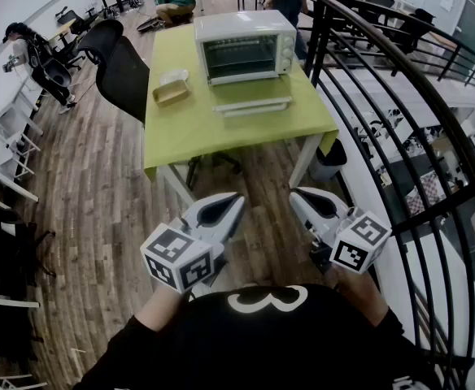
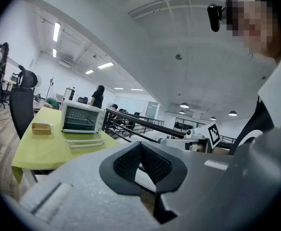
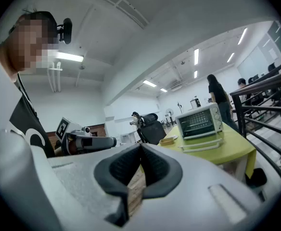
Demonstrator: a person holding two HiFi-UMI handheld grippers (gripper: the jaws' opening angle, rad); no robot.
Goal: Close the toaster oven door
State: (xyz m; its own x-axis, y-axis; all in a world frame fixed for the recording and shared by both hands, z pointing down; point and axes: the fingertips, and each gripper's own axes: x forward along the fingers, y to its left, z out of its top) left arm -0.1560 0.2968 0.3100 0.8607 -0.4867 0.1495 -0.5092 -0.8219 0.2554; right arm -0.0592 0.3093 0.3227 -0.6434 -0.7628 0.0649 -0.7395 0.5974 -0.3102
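**Both claws closed, oven door down**

The toaster oven [image 1: 246, 47] stands at 12 o'clock on the green worktop [image 1: 180, 132]. Its door [image 1: 252, 104] lies folded down flat in front of it. At 6 o'clock, well short of the worktop, the left claw [image 1: 237, 199] and right claw [image 1: 294, 193] are both closed on nothing.

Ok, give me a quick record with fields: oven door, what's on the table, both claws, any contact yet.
toaster oven: on the far part of the green table, front facing us
door: open, folded down flat in front of the oven
also on table: tan shallow box, left of the oven
left claw: shut, nothing in it
right claw: shut, nothing in it
contact: none, both claws are short of the table, over bare floor
right of table: black railing
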